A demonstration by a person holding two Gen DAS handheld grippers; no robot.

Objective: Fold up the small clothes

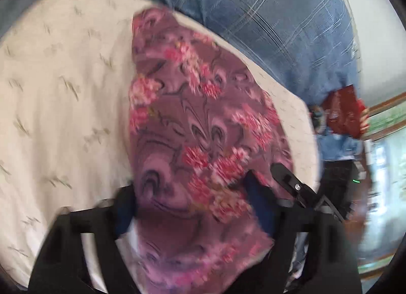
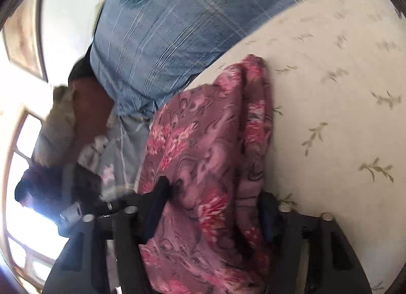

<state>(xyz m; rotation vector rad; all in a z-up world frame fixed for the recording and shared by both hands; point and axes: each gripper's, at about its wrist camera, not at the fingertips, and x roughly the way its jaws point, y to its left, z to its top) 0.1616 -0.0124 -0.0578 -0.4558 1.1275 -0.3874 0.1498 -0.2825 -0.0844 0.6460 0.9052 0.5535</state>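
A: Where is the cloth (image 1: 192,121)?

B: It is a purple piece with pink flowers, lying on the cream sheet (image 1: 63,78) and running back between the fingers of both tongs. In the right view the cloth (image 2: 203,146) is bunched into a ridge along its far edge.

A: Does the left gripper (image 1: 190,207) have it?

B: The cloth fills the gap between its fingers, which stand fairly wide. The picture is blurred, so I cannot tell whether they pinch it.

A: And the right gripper (image 2: 215,192)?

B: The same. Its dark fingers (image 2: 158,192) stand on either side of the cloth, with folds piled between them. Whether they grip it, I cannot tell.

A: Any containers?

B: None I can make out. A blue checked pillow (image 1: 266,27) lies beyond the sheet, touching its edge.
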